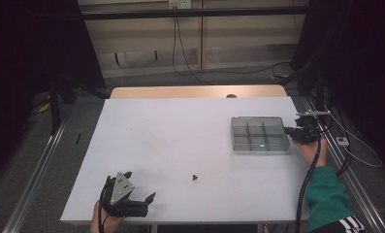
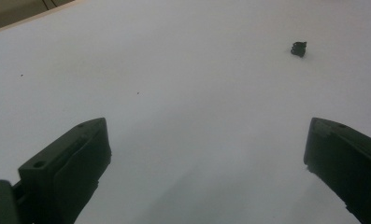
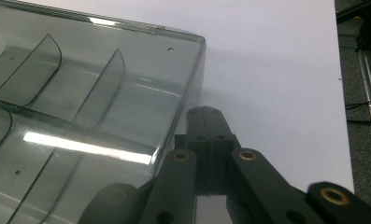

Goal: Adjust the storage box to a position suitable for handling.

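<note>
High view overlooks table [image 1: 180,126]; tool views skim it.

The compartment box [image 1: 259,134] lies on the table [image 1: 170,126] toward its far right; the right gripper [image 1: 296,132] sits just right of the box; the small part [image 1: 194,177] and the left gripper [image 1: 149,199] lie well nearer-left of the box

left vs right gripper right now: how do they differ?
Jaws: the left gripper stands wide open with bare table between its jaws; the right gripper is shut, jaws pressed together on nothing.
Place: the left gripper sits at the near left of the white table, the small black part lying off to its right; the right gripper sits against the right end wall of the clear compartment box.
Shared: both black, hand-held, low over the table.
</note>
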The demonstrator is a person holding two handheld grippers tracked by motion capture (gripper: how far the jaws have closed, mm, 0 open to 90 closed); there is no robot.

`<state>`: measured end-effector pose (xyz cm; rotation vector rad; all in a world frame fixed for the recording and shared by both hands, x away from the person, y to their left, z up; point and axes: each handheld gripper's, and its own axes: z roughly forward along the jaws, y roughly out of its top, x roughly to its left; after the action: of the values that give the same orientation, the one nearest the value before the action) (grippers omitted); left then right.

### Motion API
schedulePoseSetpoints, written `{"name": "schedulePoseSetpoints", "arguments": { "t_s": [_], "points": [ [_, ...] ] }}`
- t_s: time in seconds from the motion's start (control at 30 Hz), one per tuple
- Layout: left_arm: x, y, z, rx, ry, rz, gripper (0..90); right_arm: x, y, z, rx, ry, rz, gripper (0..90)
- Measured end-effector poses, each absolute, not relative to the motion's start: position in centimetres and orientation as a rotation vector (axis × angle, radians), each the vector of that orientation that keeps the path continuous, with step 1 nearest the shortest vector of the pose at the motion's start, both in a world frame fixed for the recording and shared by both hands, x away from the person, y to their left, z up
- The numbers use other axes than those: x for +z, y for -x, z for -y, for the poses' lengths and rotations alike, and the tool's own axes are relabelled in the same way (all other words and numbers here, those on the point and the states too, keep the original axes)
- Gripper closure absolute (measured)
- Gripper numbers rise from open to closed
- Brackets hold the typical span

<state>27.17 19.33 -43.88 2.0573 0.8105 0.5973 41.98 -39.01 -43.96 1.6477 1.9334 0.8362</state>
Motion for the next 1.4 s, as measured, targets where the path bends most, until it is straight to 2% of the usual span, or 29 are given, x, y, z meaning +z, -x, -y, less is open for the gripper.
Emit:
{"name": "schedulePoseSetpoints", "arguments": {
  "t_s": [0.67,1.4],
  "points": [
    [-43.8,-27.1,-19.4,0.609,-2.055,-0.81,0.5,-43.6,-41.9,37.4,0.852,-1.606,-1.966,90.0],
    [-43.8,-27.1,-19.4,0.616,-2.047,-0.809,0.5,-43.4,-41.9,33.2,0.841,-1.507,-2.049,90.0]
  ]
}}
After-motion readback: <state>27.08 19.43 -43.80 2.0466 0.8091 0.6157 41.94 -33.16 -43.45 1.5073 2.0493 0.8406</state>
